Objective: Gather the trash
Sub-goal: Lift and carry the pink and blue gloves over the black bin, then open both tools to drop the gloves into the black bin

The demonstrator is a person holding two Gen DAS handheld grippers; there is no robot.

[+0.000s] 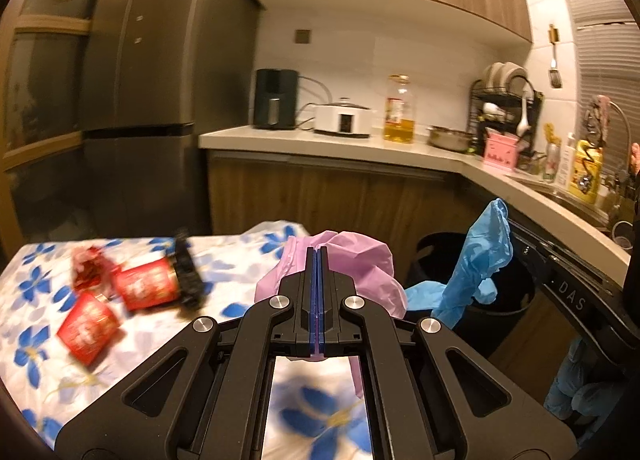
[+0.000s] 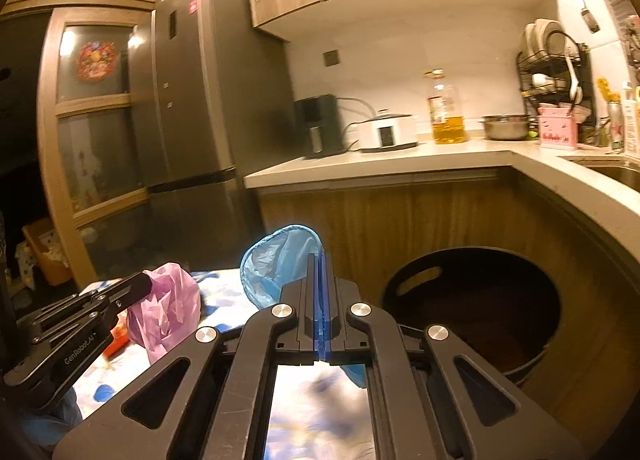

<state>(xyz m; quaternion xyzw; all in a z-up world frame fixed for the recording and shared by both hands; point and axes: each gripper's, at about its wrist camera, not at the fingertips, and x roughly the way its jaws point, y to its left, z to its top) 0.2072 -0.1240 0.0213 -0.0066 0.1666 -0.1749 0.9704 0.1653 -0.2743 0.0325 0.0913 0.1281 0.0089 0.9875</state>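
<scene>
My left gripper (image 1: pixel 317 256) is shut on a crumpled pink plastic bag (image 1: pixel 360 260) and holds it above the flowered table (image 1: pixel 36 288); the gripper (image 2: pixel 142 280) and the bag (image 2: pixel 168 308) also show in the right wrist view. My right gripper (image 2: pixel 322 260) is shut on a blue plastic glove (image 2: pixel 276 260), held left of the round black trash bin (image 2: pixel 472 308). In the left wrist view the blue glove (image 1: pixel 476 260) hangs in front of the bin (image 1: pixel 516 300). Red wrappers (image 1: pixel 144 288) (image 1: pixel 88 326) and a black piece (image 1: pixel 188 272) lie on the table.
A kitchen counter (image 1: pixel 320 142) runs behind and turns right, with an air fryer (image 1: pixel 276 104), a white cooker (image 1: pixel 344 120), an oil bottle (image 1: pixel 400 110), a metal bowl (image 1: pixel 450 138) and a dish rack (image 1: pixel 504 100). A tall fridge (image 1: pixel 152 60) stands at the left.
</scene>
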